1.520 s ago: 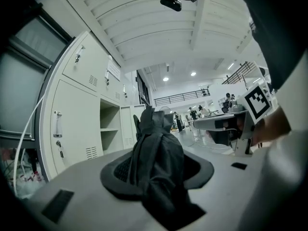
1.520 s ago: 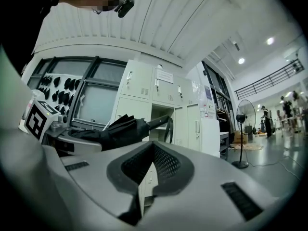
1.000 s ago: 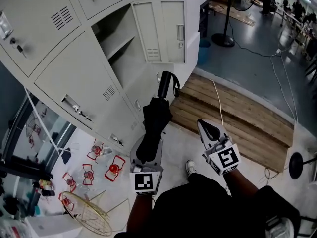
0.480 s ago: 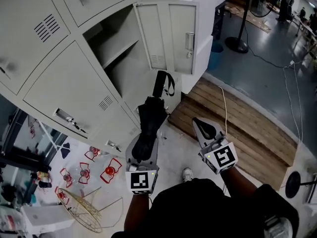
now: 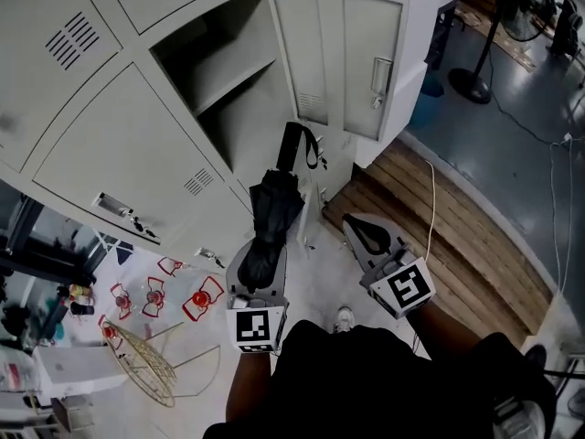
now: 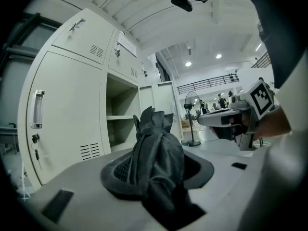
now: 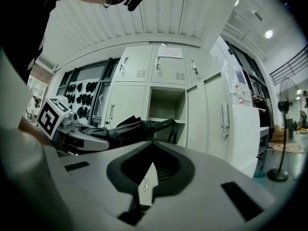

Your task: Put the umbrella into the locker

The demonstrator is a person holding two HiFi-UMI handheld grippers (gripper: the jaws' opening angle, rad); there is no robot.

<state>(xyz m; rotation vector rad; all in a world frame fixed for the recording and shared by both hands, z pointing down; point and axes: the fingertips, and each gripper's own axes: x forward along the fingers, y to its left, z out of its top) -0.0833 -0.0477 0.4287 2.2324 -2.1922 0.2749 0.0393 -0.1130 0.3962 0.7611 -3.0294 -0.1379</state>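
A folded black umbrella [image 5: 274,210] points toward the open locker compartment [image 5: 239,117], its strapped handle [image 5: 294,146] level with the opening's lower edge. My left gripper [image 5: 259,262] is shut on the umbrella's cloth end; in the left gripper view the fabric [image 6: 156,148] bulges out between the pads. The right gripper [image 5: 358,228] hovers just right of it, jaws together with nothing in them. It also appears in the left gripper view [image 6: 216,121]. The right gripper view shows the umbrella [image 7: 130,128] lying level before the compartment [image 7: 166,105].
The compartment's door [image 5: 347,53] stands swung open to the right. A shelf [image 5: 233,73] crosses the compartment high up. Closed locker doors [image 5: 137,158] lie to the left. A wooden platform [image 5: 448,236] is on the right, red clips [image 5: 196,300] and a wire frame [image 5: 146,364] on the floor at left.
Both grippers and the umbrella have drifted closer to the open compartment. The handle now sits nearer the opening. Grip and jaws look unchanged.
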